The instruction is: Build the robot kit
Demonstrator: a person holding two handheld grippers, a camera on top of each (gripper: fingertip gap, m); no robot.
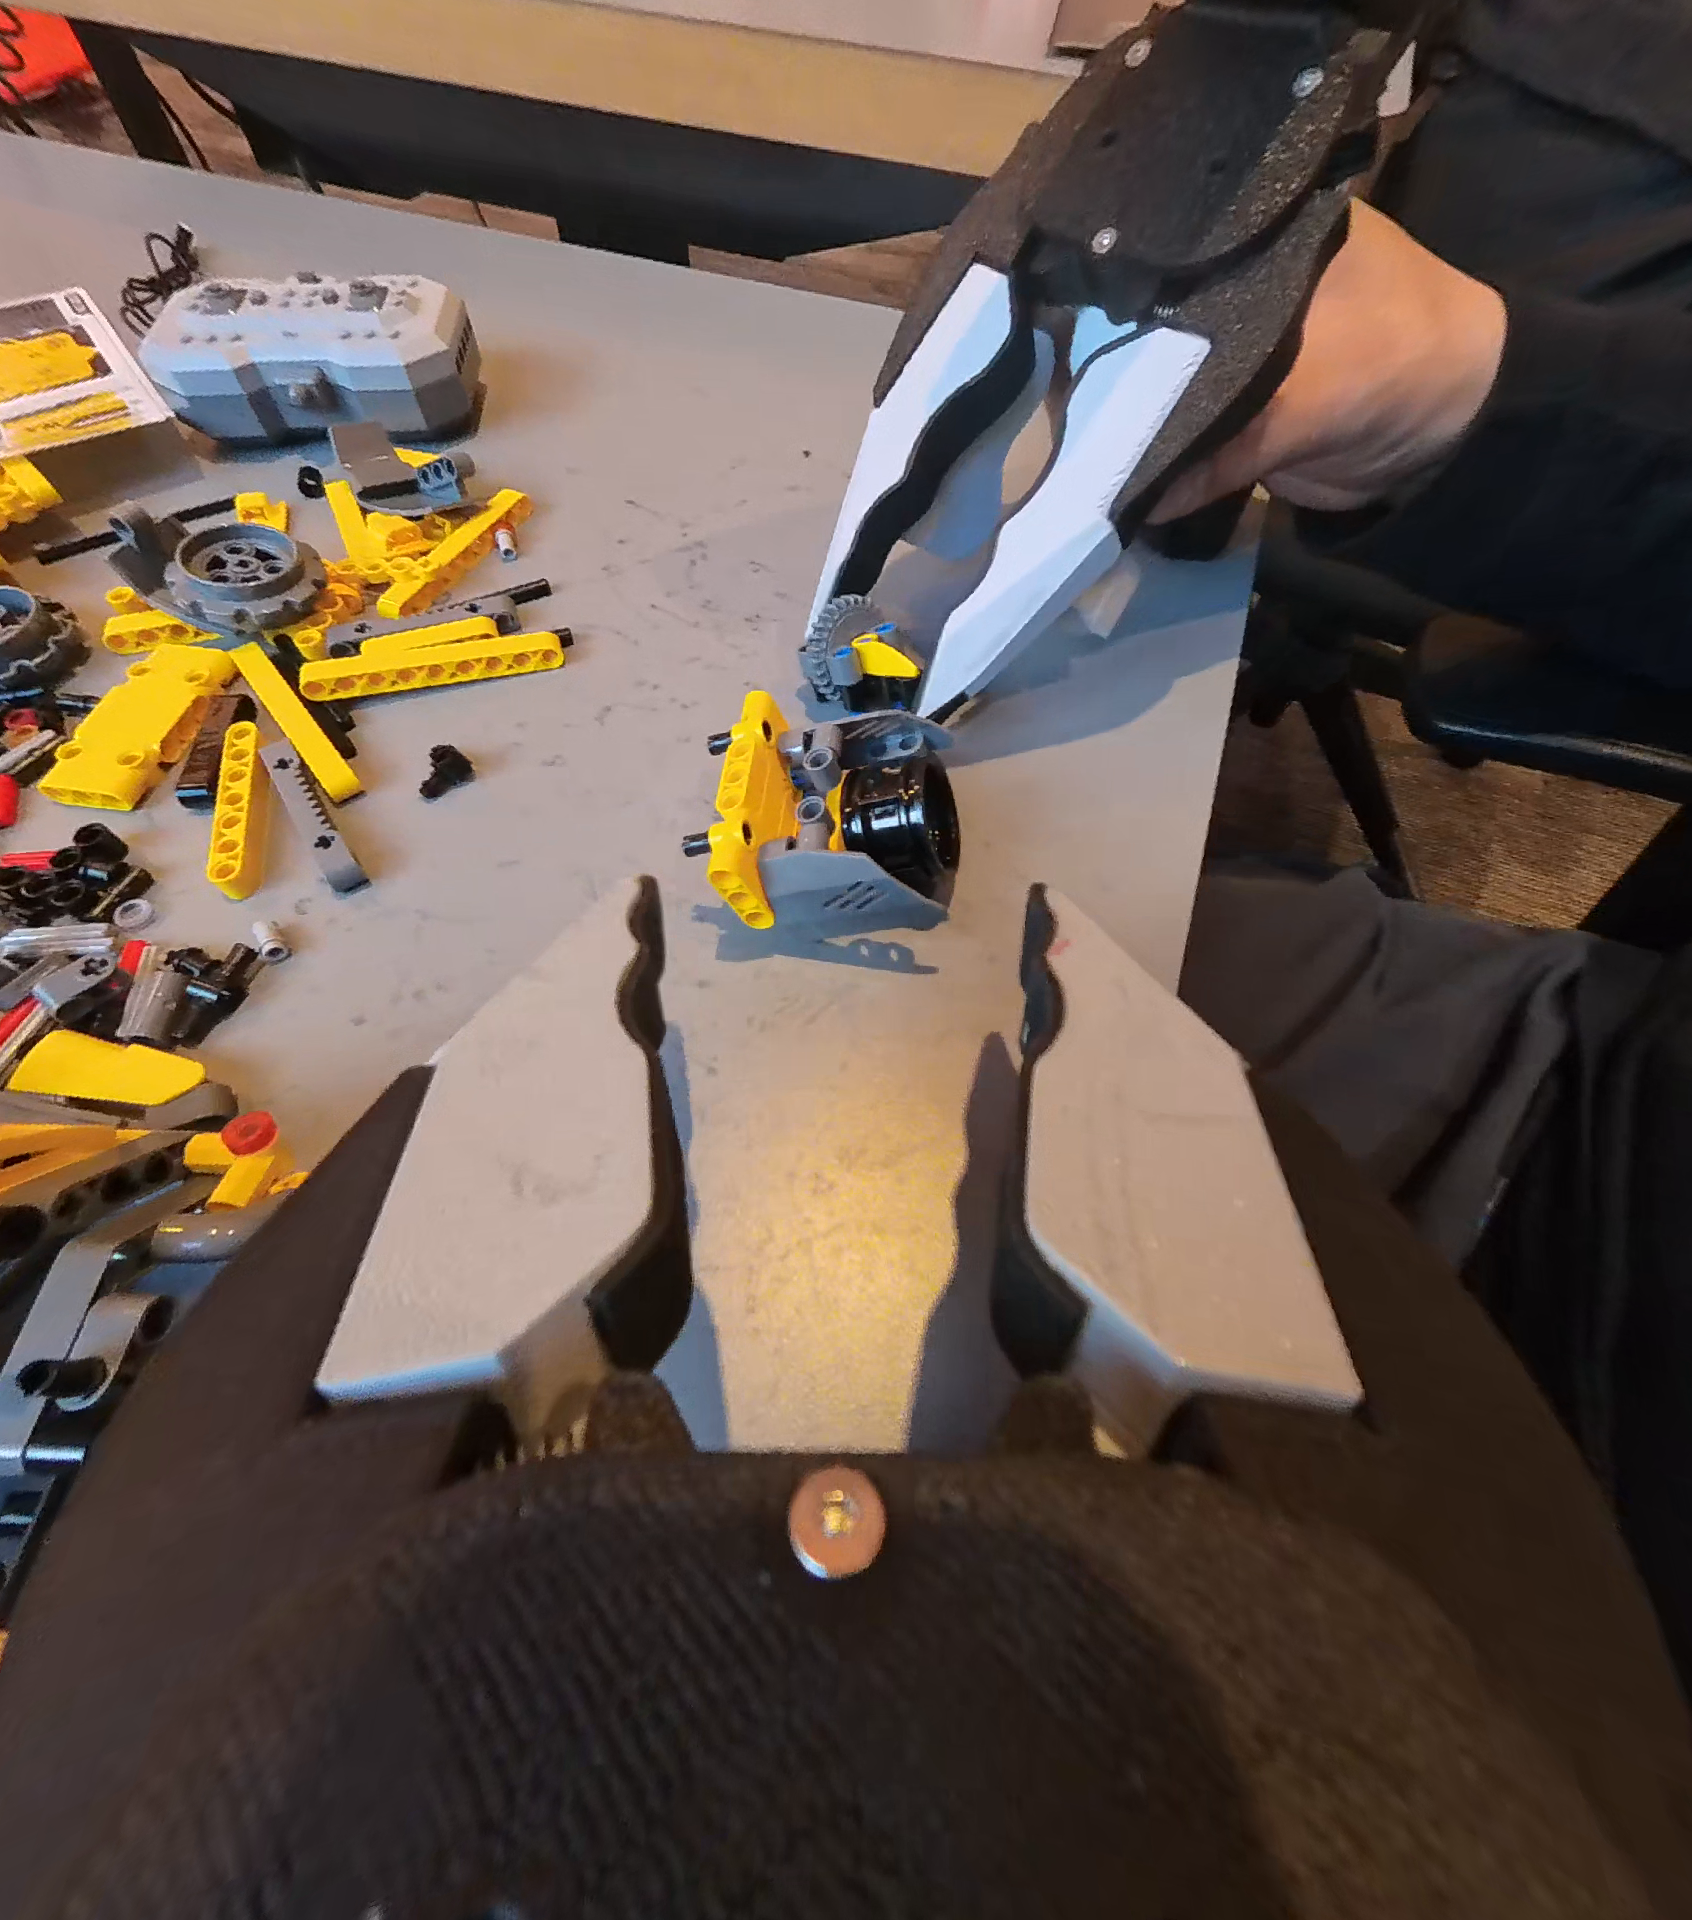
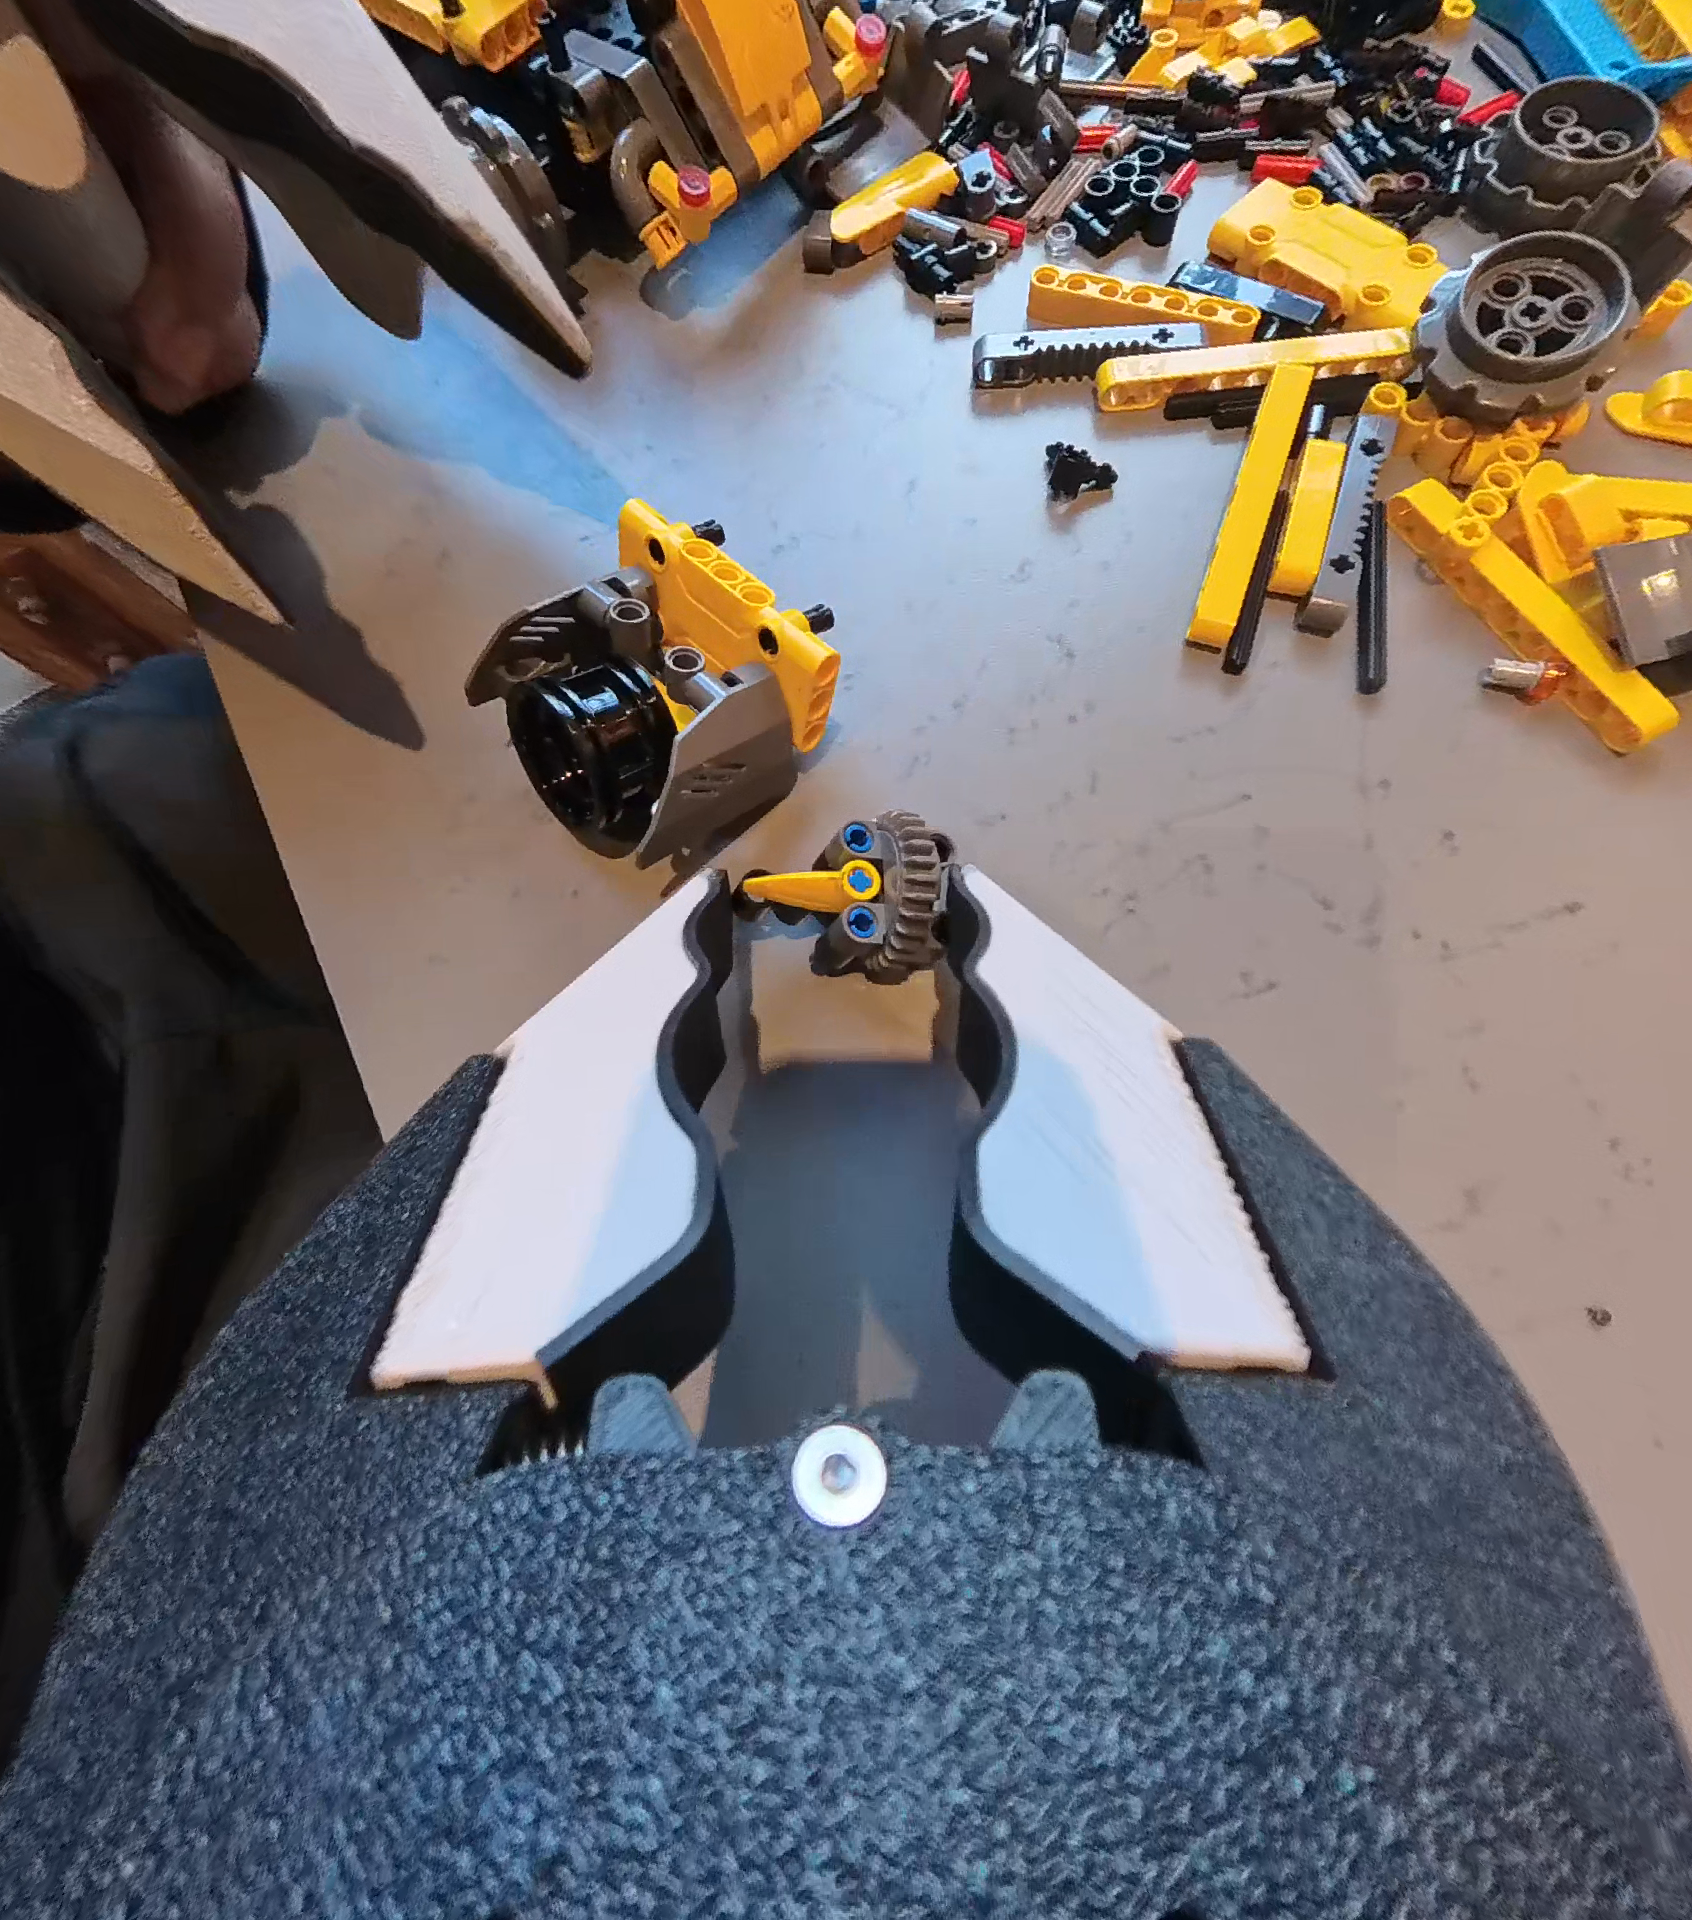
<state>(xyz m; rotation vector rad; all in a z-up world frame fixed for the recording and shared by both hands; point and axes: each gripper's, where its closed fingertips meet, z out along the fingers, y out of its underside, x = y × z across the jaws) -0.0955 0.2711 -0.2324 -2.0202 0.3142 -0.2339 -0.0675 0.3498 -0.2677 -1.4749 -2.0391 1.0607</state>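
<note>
The right gripper (image 2: 847, 883) is pinching a small grey plastic gear cluster with blue pins and a yellow wedge (image 2: 868, 899), light, rigid, fiddly, on the grey table (image 2: 1133, 1039); the left gripper (image 1: 837, 914) is hovering spread just beside the yellow-and-grey wheel-hub subassembly (image 1: 826, 821)

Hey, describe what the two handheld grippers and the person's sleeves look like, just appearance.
Both match: the left gripper and right gripper have rough, speckled black bodies with a silver screw at centre, and two pale grey-white wedge fingers lined with wavy black pads. No cables show. The hand wears a black sleeve.
</note>
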